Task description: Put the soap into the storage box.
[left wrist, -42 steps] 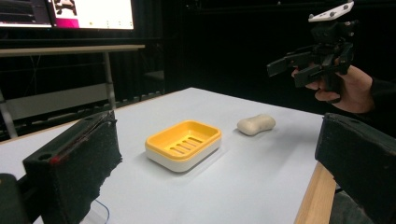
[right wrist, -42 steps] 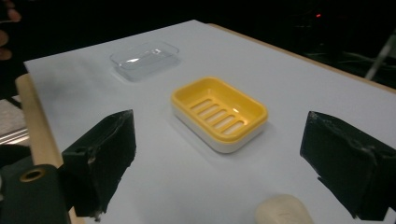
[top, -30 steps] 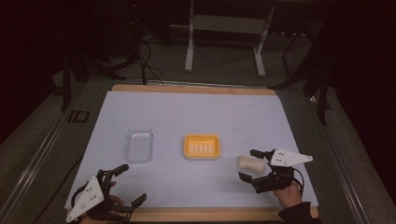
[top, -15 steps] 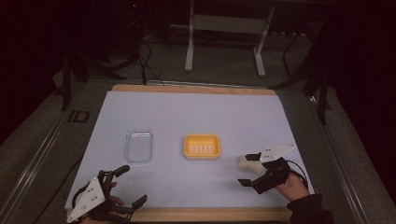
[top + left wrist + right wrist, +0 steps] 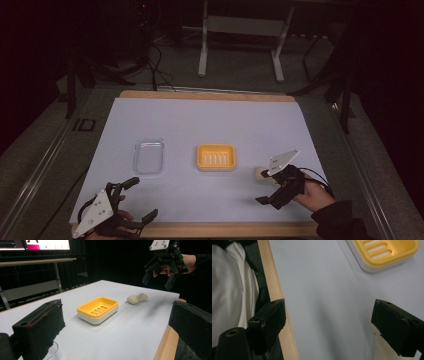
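A pale beige soap bar (image 5: 258, 173) lies on the white table cover, right of a yellow soap dish (image 5: 216, 156). My right gripper (image 5: 262, 186) is open and tilted, hovering low at the soap. One jaw sits over the bar and the other is nearer the table's front edge. In the right gripper view the soap (image 5: 384, 350) peeks out under the right-hand jaw and the dish (image 5: 384, 252) is at the top. My left gripper (image 5: 140, 200) stands open at the front left with nothing in it. The left gripper view shows the dish (image 5: 98, 309), the soap (image 5: 137, 298) and the right gripper (image 5: 157, 283) above it.
A clear plastic tray (image 5: 148, 156) lies left of the dish. The wooden table edge (image 5: 220, 229) runs along the front and also appears in the right gripper view (image 5: 277, 290). A metal stand (image 5: 240, 25) is on the floor beyond the table.
My right gripper has shifted left towards the soap and turned, so its jaws now straddle the bar's near side. The left gripper has barely moved.
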Action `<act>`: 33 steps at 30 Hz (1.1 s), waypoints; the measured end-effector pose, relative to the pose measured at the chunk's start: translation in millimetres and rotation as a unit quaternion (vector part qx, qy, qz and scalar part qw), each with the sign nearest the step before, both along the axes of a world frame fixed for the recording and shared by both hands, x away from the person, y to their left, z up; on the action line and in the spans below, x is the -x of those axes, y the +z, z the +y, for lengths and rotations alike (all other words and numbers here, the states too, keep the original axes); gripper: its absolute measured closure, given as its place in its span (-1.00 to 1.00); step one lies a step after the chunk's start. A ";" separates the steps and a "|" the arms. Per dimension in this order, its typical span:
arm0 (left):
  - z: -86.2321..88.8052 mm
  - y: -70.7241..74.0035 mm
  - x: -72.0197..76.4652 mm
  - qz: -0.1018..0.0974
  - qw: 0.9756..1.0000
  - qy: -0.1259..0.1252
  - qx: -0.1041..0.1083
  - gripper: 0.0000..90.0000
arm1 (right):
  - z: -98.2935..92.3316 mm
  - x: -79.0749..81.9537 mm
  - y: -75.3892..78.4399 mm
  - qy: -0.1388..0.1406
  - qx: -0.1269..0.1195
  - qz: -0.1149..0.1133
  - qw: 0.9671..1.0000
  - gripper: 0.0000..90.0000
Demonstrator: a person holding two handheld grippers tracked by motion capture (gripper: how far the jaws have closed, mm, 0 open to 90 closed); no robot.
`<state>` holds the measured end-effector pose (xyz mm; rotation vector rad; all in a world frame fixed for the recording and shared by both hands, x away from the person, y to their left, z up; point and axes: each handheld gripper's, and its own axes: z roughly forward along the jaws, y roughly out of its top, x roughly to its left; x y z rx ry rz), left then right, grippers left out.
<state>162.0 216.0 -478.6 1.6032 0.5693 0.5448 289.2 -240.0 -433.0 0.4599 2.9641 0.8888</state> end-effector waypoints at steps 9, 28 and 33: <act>-0.5 -0.2 -0.2 0.002 1.000 -0.001 -0.001 -1.00 | 6.7 -2.1 -4.0 0.015 0.062 0.018 0.998 -0.72; -1.8 -0.8 -0.3 0.005 1.000 -0.006 -0.006 -1.00 | 5.9 -14.3 -14.7 0.024 0.206 0.051 0.977 -0.72; -1.9 -1.0 -0.5 0.006 1.000 -0.007 -0.008 -1.00 | 3.1 -19.3 -16.4 0.022 0.222 0.064 0.973 -0.72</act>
